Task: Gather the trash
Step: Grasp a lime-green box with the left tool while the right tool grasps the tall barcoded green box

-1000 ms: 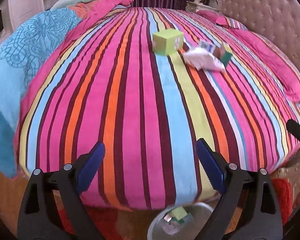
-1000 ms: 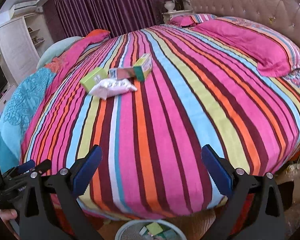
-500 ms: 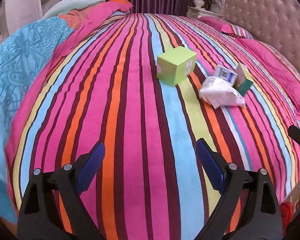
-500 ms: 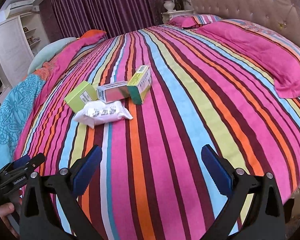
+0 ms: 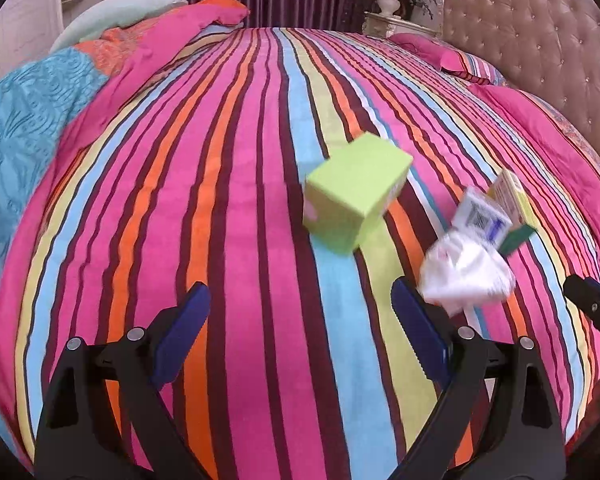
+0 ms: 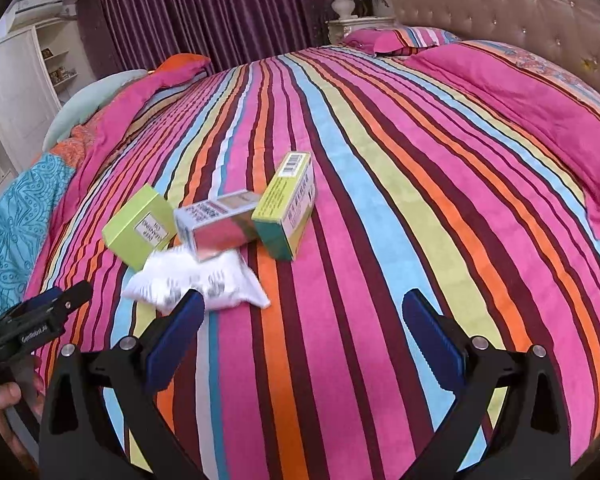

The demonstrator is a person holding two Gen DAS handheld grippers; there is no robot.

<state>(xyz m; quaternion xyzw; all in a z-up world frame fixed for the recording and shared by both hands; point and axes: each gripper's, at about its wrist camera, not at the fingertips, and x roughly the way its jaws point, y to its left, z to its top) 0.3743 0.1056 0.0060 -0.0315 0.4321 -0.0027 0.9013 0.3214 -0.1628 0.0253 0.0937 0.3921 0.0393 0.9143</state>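
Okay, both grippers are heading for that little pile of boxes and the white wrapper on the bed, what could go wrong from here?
1. The white wrapper lies limp on the soft striped bedspread, so closing pads might pinch fabric along with it.
2. The silver box lies against the wrapper and the tall green box; grabbing one could tip the others.
3. The left gripper and right gripper, both open, approach the same pile and could collide.

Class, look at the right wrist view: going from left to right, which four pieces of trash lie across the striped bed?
Lime green box → white wrapper → silver box → green and yellow box.
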